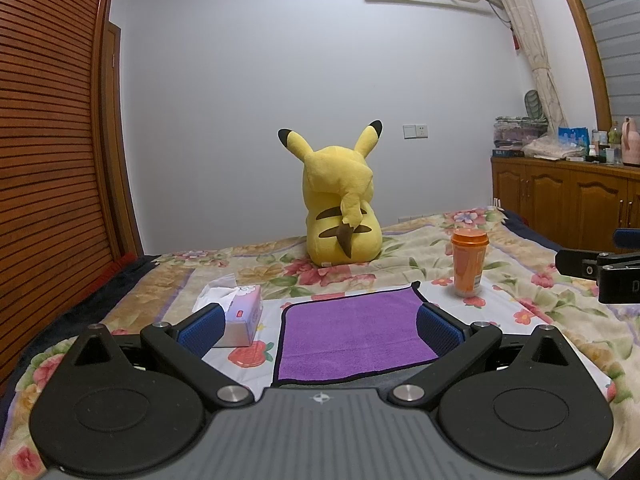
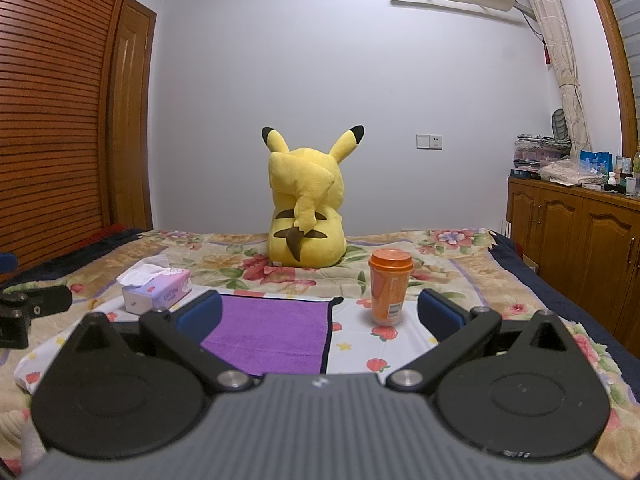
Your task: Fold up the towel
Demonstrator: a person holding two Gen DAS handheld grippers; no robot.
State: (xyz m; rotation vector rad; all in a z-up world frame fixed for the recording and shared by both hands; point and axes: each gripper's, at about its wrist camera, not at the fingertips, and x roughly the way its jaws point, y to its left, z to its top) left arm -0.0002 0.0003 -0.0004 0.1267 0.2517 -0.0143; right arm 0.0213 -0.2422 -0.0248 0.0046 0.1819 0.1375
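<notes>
A purple towel (image 1: pixel 352 332) with a dark border lies flat on a white strawberry-print cloth (image 1: pixel 496 308) on the bed. It also shows in the right wrist view (image 2: pixel 272 332). My left gripper (image 1: pixel 320 328) is open and empty, hovering above the towel's near edge. My right gripper (image 2: pixel 320 316) is open and empty, above the towel's right edge, with the orange cup between its fingers in view. The right gripper shows at the right edge of the left view (image 1: pixel 600 270). The left gripper shows at the left edge of the right view (image 2: pixel 28 308).
A tissue box (image 1: pixel 236 316) stands left of the towel, also in the right wrist view (image 2: pixel 156 288). An orange lidded cup (image 1: pixel 469 262) stands at the towel's far right, seen too in the right wrist view (image 2: pixel 389 286). A yellow plush toy (image 1: pixel 340 208) sits behind. A wooden cabinet (image 1: pixel 568 196) is at right.
</notes>
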